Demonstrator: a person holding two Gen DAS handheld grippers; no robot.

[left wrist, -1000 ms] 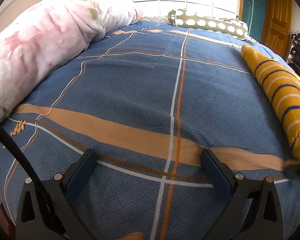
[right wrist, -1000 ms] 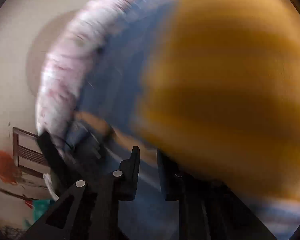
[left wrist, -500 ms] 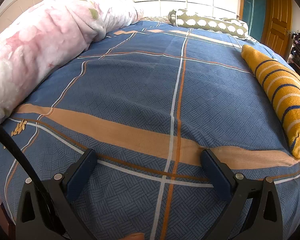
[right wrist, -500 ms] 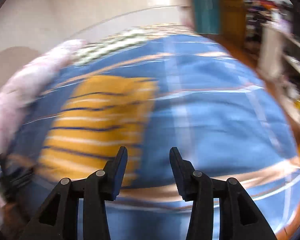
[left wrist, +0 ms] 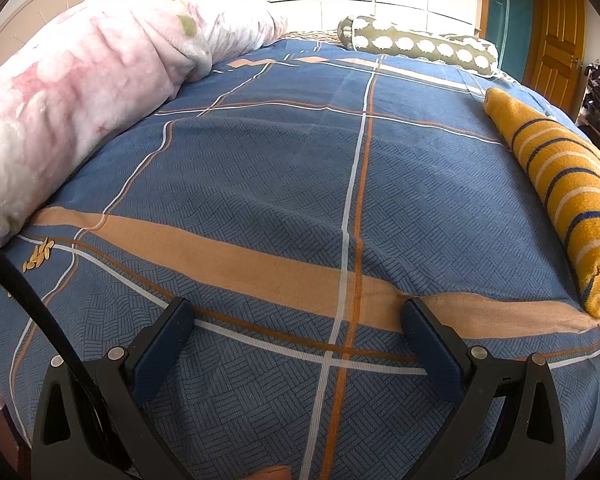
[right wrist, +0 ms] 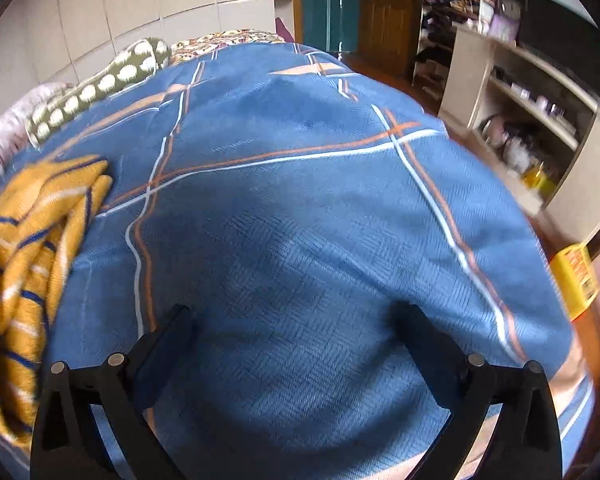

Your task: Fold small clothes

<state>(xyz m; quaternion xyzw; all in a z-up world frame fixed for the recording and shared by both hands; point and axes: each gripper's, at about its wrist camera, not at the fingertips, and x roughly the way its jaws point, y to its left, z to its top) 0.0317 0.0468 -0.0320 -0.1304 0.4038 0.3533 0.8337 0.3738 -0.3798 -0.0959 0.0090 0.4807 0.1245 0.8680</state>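
Observation:
A folded mustard-yellow garment with blue and white stripes (left wrist: 564,196) lies on the blue bedspread (left wrist: 260,168) at the right of the left wrist view. It also shows at the left edge of the right wrist view (right wrist: 28,264). My left gripper (left wrist: 296,320) is open and empty, low over the bedspread, well left of the garment. My right gripper (right wrist: 296,324) is open and empty over bare bedspread (right wrist: 300,200), to the right of the garment.
A pink floral quilt (left wrist: 80,108) is heaped along the bed's left side. A green bolster with white spots (left wrist: 416,44) lies at the far end. Shelves with clutter (right wrist: 532,112) and a yellow box (right wrist: 576,276) stand off the bed's right edge.
My right gripper let go of the striped garment, swung right away from it and opened wide. The garment now lies still on the bed. The left gripper has not moved.

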